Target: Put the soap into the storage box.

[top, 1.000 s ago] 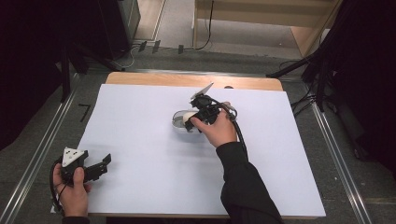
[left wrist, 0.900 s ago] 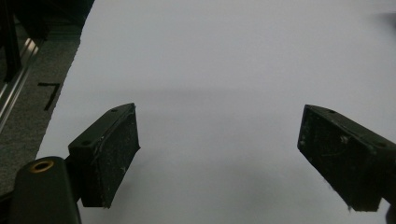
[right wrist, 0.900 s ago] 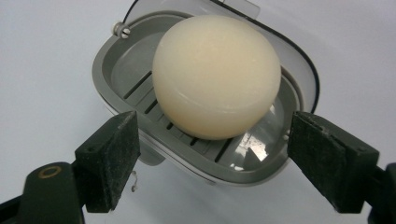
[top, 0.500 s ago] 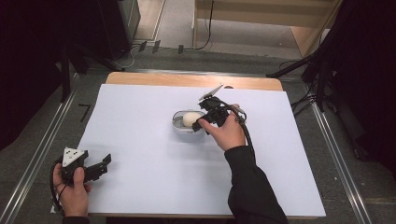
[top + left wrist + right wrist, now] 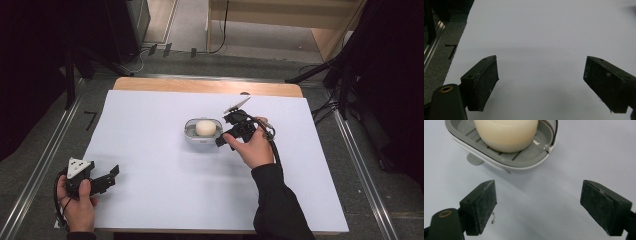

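A grey oval soap dish [image 5: 190, 134] sits at the middle of the white table, with a round cream soap [image 5: 205, 128] resting in it. My right gripper [image 5: 224, 130] is just to the right of the dish, open, its jaws pointing at it and holding nothing. In the right gripper view the dish [image 5: 529, 161] and the soap [image 5: 506, 135] lie just beyond the open right gripper [image 5: 539, 206]. My left gripper [image 5: 110, 179] rests near the front left corner, open and empty. In the left gripper view the left gripper [image 5: 540, 85] has only bare white table between its jaws.
A white sheet [image 5: 150, 200] covers the table, leaving a wooden strip [image 5: 200, 86] bare along the far edge. Metal rails [image 5: 45, 165] run along both sides. Black stands and cables [image 5: 345, 75] are on the floor at the back right.
My right gripper has drawn back to the right, off the dish, and the soap now shows whole inside it. The left gripper has stayed put.
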Action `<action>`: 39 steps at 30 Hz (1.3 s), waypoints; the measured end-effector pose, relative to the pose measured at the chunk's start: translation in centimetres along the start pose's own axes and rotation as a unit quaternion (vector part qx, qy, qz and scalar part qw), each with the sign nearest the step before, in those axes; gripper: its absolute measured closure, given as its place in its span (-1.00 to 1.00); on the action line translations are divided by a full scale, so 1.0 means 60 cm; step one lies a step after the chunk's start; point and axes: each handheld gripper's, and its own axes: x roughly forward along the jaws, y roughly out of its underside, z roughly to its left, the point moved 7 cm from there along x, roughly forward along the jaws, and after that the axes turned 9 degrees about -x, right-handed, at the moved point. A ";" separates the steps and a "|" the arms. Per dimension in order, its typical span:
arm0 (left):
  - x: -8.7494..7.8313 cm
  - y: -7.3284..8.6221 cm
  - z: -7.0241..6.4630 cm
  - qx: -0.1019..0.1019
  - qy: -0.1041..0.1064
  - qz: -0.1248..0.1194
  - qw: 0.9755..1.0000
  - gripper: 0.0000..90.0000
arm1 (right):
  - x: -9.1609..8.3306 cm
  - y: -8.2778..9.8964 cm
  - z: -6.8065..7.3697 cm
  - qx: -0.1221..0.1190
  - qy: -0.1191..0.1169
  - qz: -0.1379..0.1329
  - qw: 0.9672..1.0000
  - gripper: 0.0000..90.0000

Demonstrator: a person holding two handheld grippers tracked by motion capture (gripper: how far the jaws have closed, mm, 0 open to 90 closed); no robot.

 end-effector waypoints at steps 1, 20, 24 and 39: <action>0.000 0.000 0.000 0.000 0.000 0.000 1.000 -0.70 | -0.001 0.009 -0.003 0.004 0.002 0.002 1.000 -0.69; 0.000 0.000 0.000 -0.001 0.000 -0.001 1.000 -0.70 | -0.015 0.075 -0.037 0.027 0.031 -0.010 0.999 -0.71; 0.000 0.000 0.000 0.000 0.000 0.000 1.000 -0.70 | -0.017 0.088 -0.044 0.032 0.031 -0.014 0.999 -0.74; 0.000 0.000 0.000 0.002 -0.004 -0.003 1.000 -0.70 | -0.017 0.147 -0.070 0.049 0.018 -0.038 0.998 -0.87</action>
